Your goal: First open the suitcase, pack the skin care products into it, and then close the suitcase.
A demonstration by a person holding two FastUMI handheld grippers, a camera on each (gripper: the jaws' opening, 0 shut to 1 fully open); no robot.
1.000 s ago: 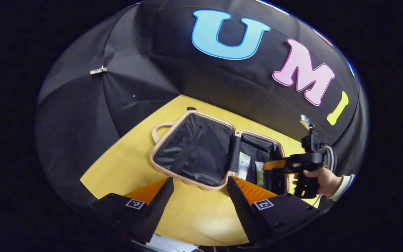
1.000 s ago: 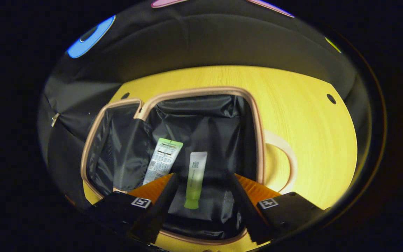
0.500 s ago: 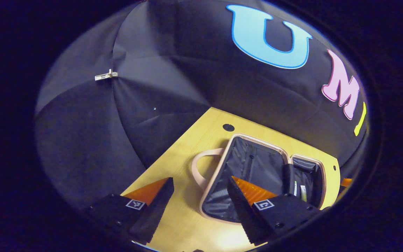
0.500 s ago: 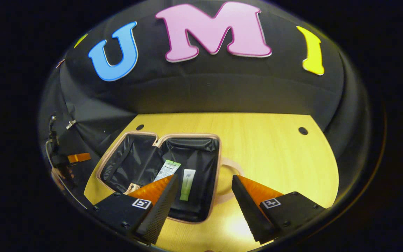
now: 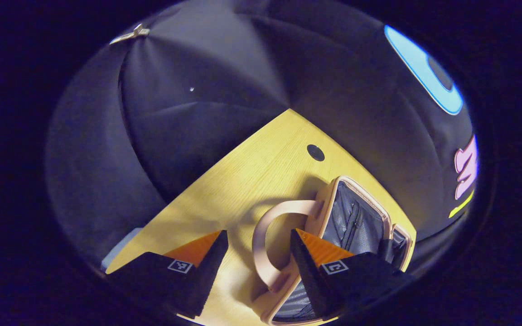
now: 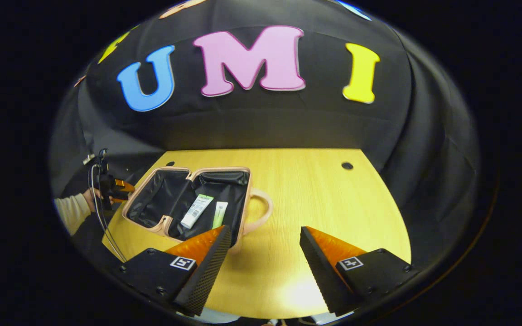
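Both grippers are released, jaws spread with nothing between them. Taking the suitcase (image 6: pixel 188 203) as the landmark, it lies open and flat on the table (image 6: pixel 315 203), with two skin care tubes, one white (image 6: pixel 196 211) and one pale green (image 6: pixel 219 214), lying in its right half. The right gripper (image 6: pixel 261 267) hovers near its front corner over bare table. The left gripper (image 5: pixel 256 271) sits just at the handle (image 5: pixel 265 235) on the suitcase's left side, seemingly straddling it, though the view is too skewed to tell whether it touches. Closing comes next, I judge. Lifting that empty half by the loose handle could slide the whole case, or the lid might slip free and slam down.
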